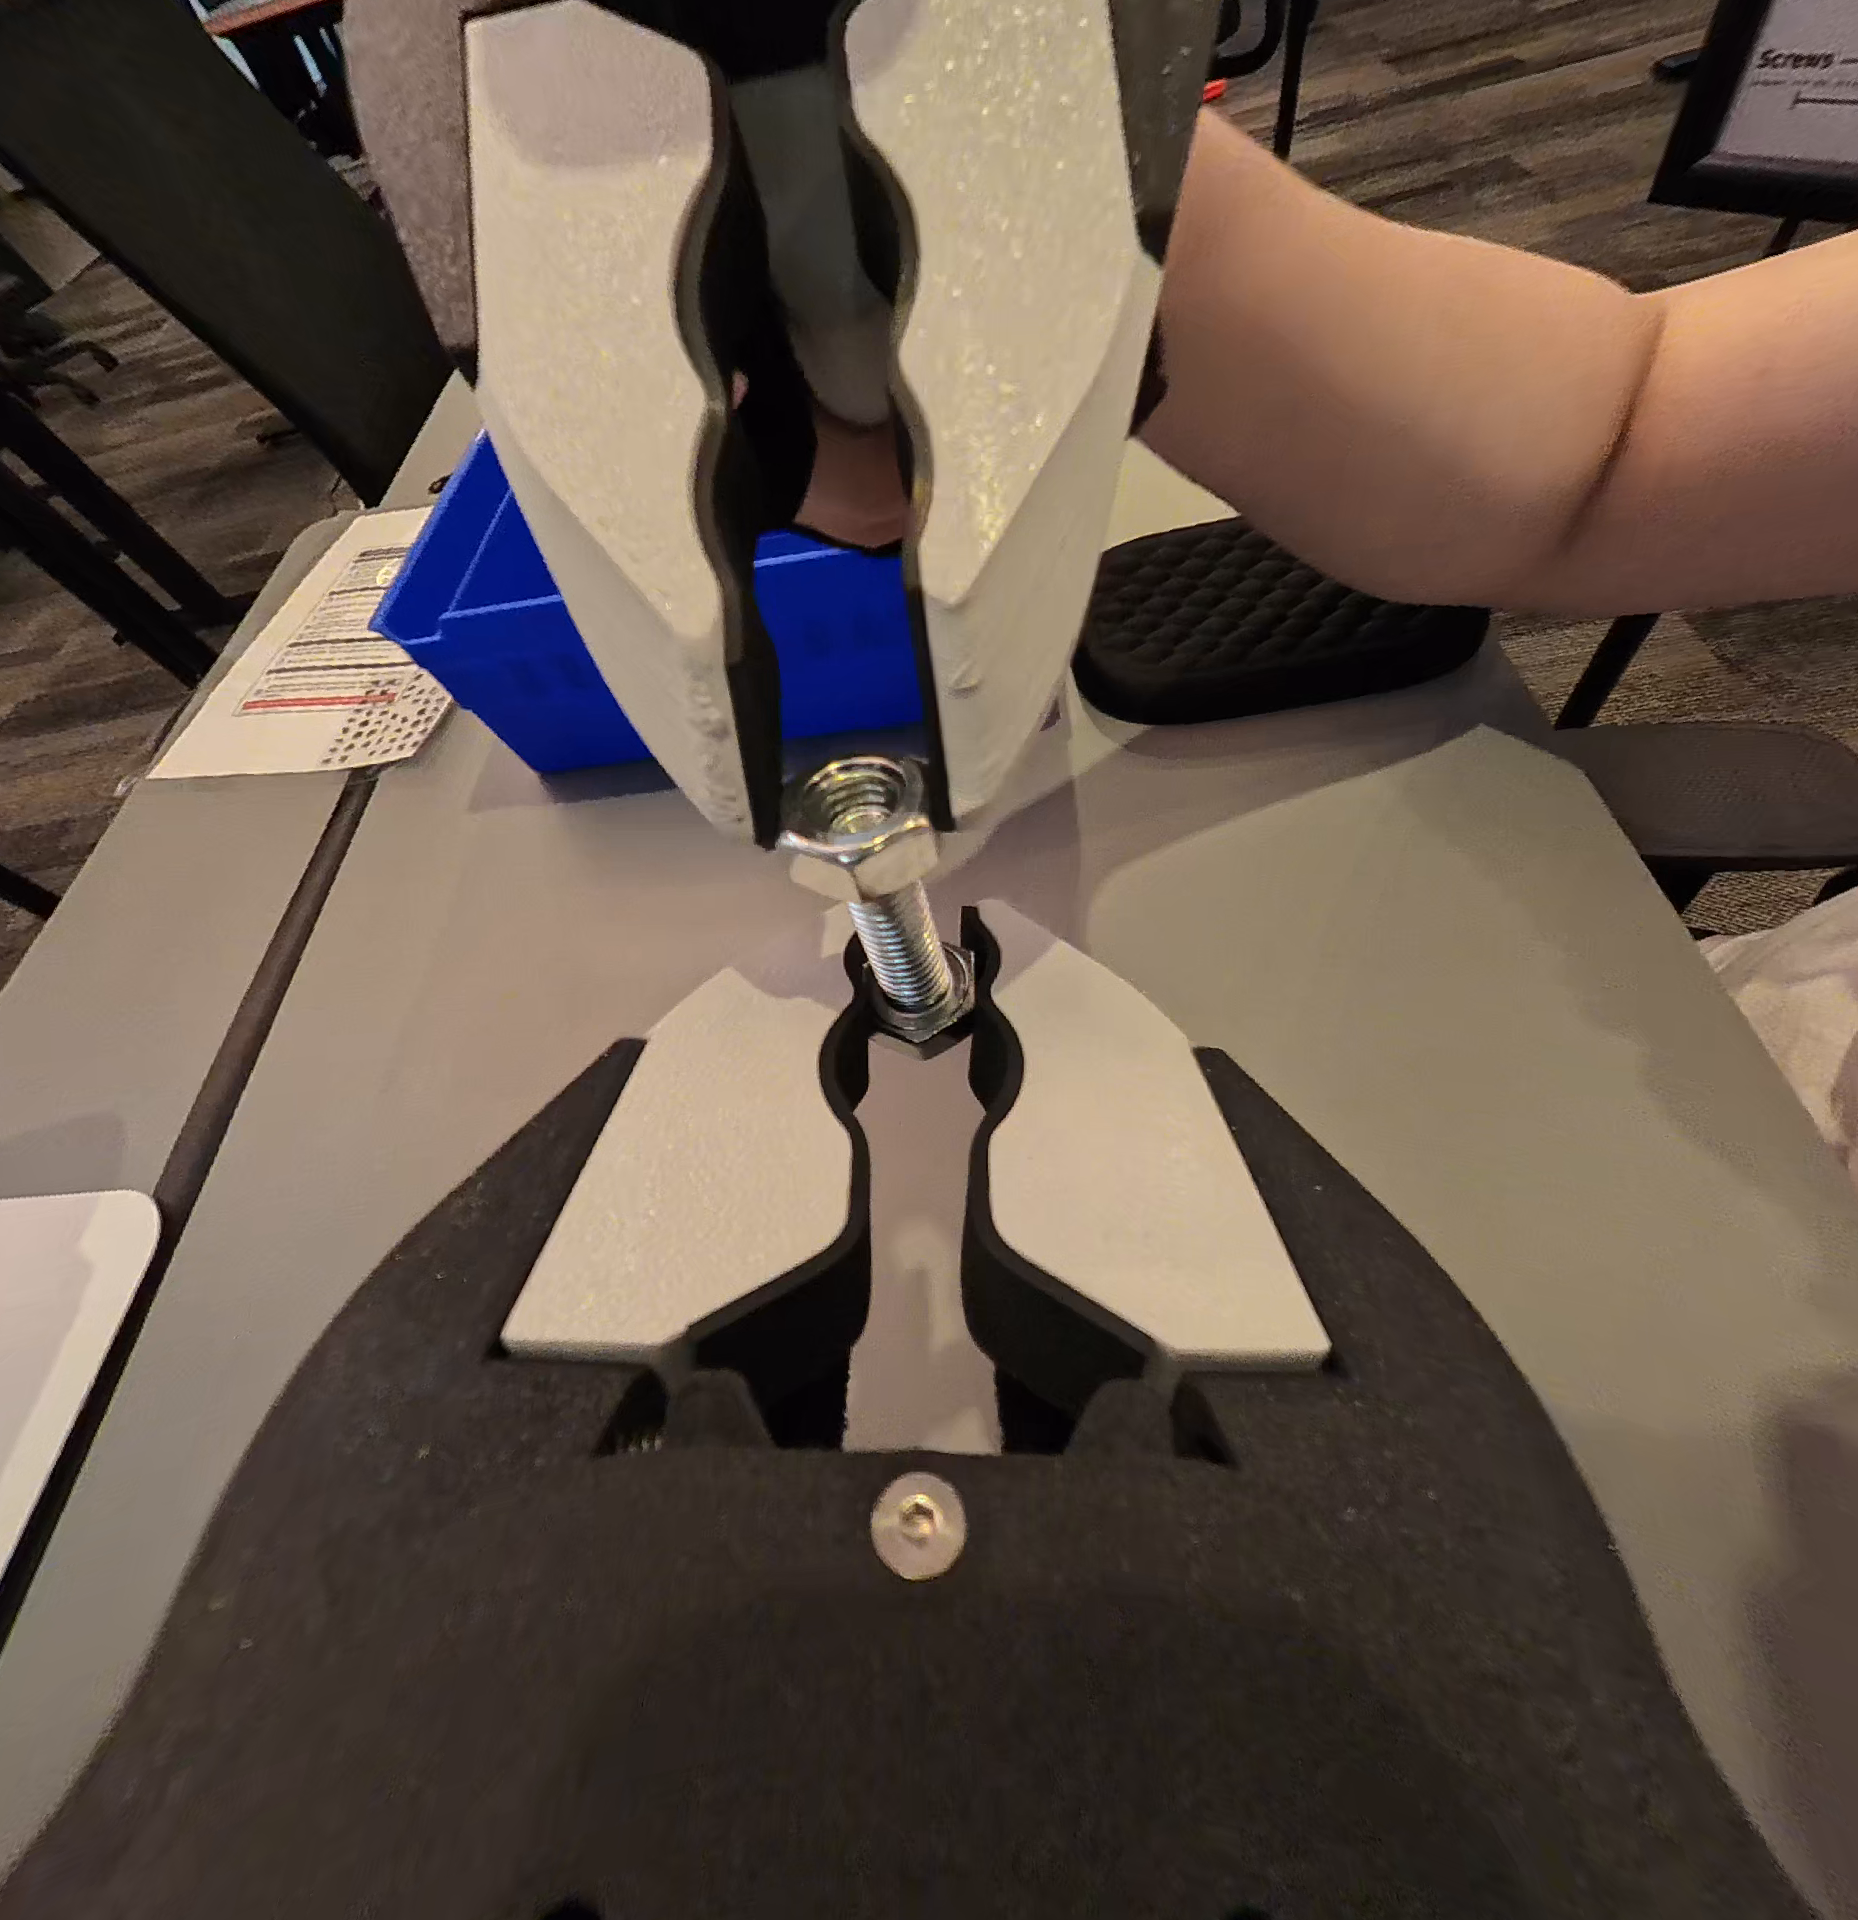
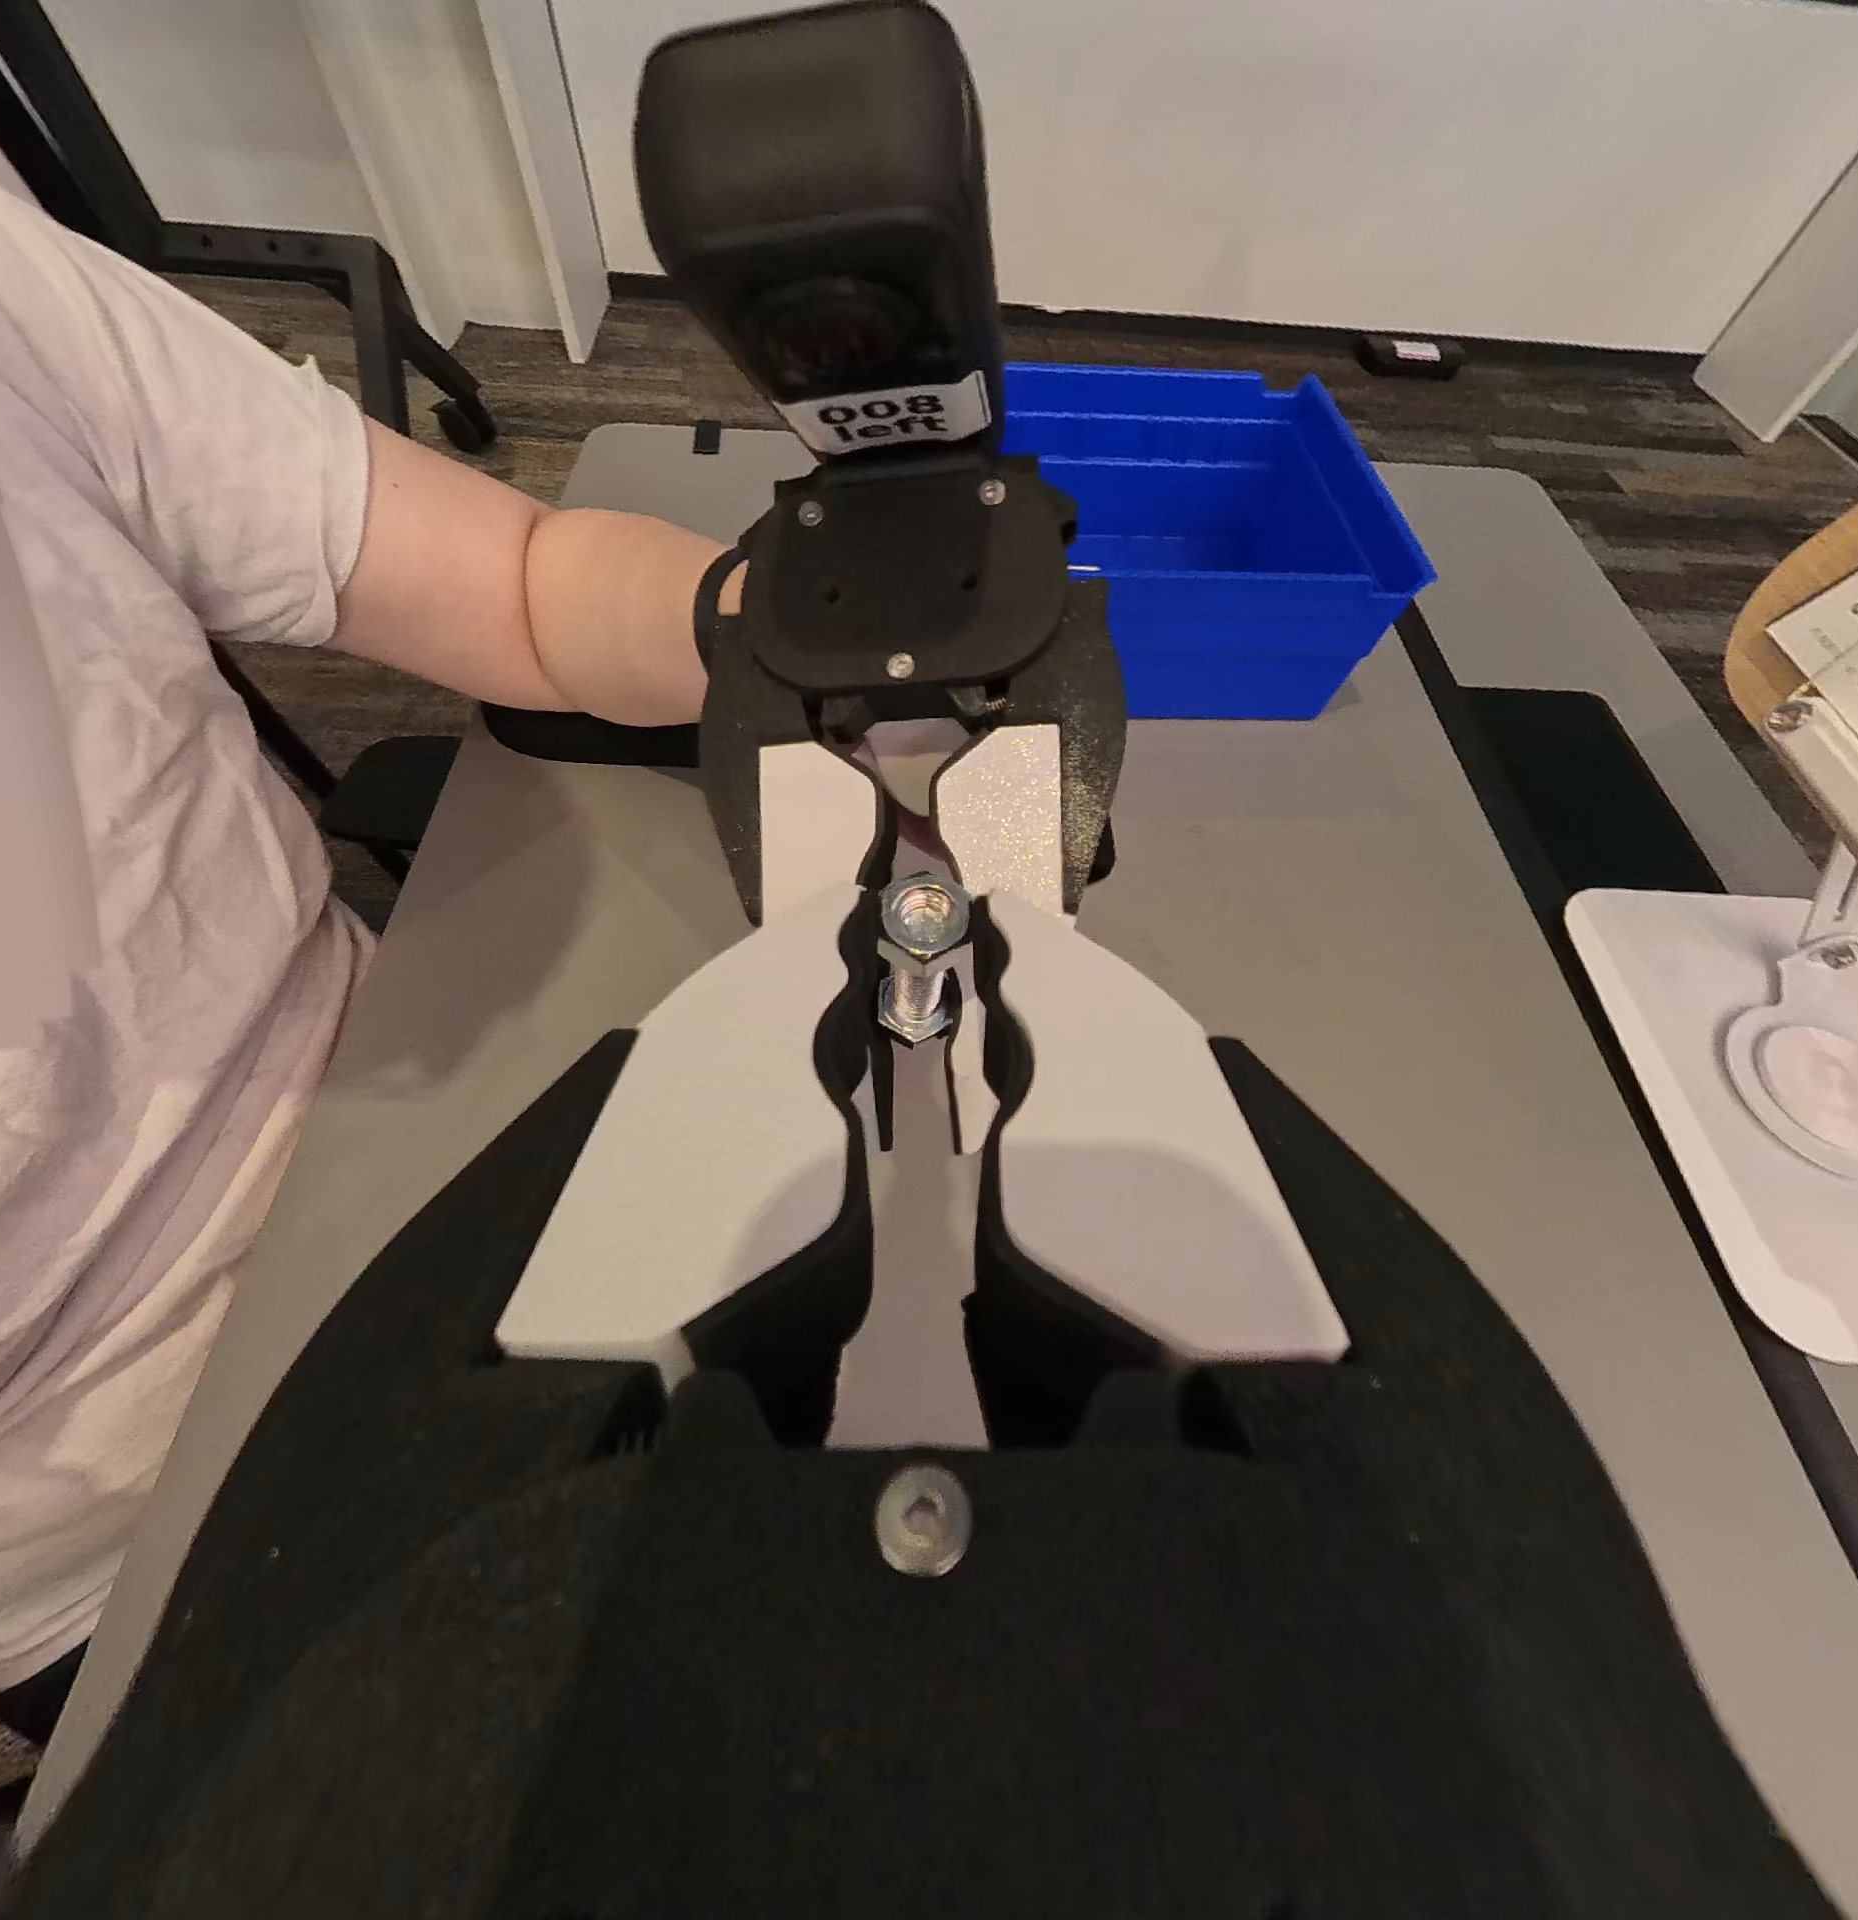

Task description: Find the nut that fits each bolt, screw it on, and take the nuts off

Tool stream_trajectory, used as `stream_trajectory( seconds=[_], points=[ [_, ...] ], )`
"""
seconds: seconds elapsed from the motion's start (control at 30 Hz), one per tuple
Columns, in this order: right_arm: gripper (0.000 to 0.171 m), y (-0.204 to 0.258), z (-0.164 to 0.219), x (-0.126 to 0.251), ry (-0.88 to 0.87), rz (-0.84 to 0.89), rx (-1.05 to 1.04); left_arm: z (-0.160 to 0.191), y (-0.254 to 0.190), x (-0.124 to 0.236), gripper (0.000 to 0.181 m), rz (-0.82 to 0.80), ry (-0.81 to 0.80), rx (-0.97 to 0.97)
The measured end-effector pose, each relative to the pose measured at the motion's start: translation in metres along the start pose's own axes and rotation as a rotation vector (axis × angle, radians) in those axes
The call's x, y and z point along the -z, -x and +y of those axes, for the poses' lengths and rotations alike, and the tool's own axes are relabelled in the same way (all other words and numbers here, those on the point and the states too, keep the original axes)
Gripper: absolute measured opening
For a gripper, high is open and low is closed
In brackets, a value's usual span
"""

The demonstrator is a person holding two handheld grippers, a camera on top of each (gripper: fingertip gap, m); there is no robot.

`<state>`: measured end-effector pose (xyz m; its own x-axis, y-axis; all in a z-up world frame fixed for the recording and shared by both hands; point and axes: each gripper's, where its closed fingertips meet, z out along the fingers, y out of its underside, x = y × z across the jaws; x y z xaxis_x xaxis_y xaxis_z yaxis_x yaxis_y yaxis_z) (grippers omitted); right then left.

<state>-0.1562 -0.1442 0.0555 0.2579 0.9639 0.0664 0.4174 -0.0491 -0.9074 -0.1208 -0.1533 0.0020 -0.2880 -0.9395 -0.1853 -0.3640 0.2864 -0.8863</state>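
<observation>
- You are working over a plain grey table (image 1: 1320, 1039) in a room with patterned carpet (image 1: 73, 675) on the floor.
- Nearest the left camera, your left claw (image 1: 917, 935) is pinched on the small dark hex piece (image 1: 920, 1029) at the lower end of the silver threaded bolt (image 1: 897, 951). Its black pads press in from both sides. You cannot tell from either view whether that piece is a nut or the bolt's head.
- The bolt is held in the air above the table, tilted slightly, spanning the gap between the two claws.
- At its upper end sits a bright silver hex nut (image 1: 857, 805) with its threaded bore facing the camera. A second hex lies just beneath it.
- Your right claw (image 1: 852, 826) comes in from above and is clamped on that nut, one white finger on each side.
- Behind the right claw stands a blue plastic bin (image 1: 592, 665) on the table.
- A printed paper sheet (image 1: 312, 675) lies just beside the bin.
- A black textured pad (image 1: 1278, 623) lies on the bin's other side, below your forearm (image 1: 1476, 416).
- In the right wrist view a white stand base (image 2: 1683, 1091) rests at the table's edge.
</observation>
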Motion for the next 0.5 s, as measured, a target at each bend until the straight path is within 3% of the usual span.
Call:
stream_trajectory(
  seconds=[0.5],
  points=[
    [0.017, -0.03, 0.005, -0.006, -0.104, 0.313, -0.32, 0.016, 0.033, 0.003, 0.014, -0.218, 0.101, 0.096]
  ],
)
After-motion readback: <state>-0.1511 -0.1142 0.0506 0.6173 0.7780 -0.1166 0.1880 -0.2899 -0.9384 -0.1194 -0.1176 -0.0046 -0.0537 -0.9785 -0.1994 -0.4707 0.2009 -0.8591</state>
